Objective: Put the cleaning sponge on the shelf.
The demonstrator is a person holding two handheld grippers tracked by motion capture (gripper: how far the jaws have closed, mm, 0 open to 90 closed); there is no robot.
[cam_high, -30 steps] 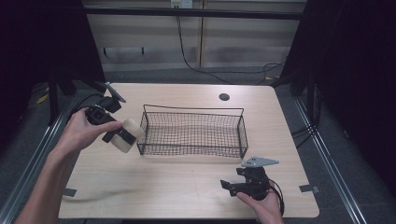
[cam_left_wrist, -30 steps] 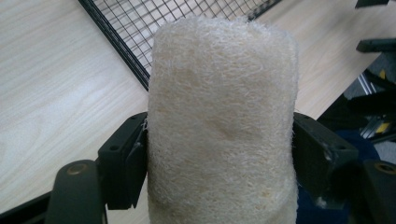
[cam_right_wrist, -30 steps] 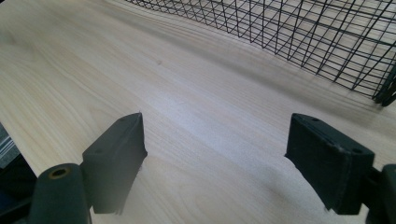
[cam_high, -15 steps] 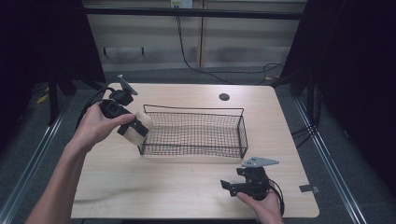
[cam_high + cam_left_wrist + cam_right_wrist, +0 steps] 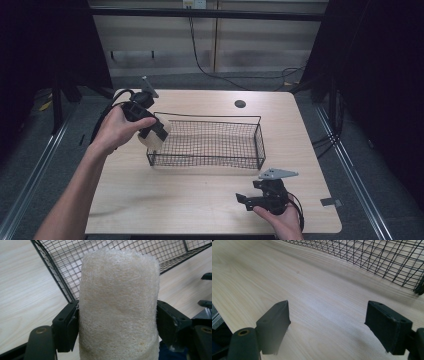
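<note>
left gripper [image 5: 156, 134] jaws clamped on a pale fibrous sponge [image 5: 119, 305], probably loofah, held in the air over the left end rim of the black wire basket [image 5: 210, 142] on the wooden table [image 5: 165, 200]. right gripper [image 5: 243, 201] sits low at the table's near right edge, jaws wide apart, nothing between them.

A black wire mesh basket [image 5: 210, 142] is sitting mid-table on the pale wooden table [image 5: 165, 200], a cream fibrous loofah pad [image 5: 152, 137] hanging at its left end.
</note>
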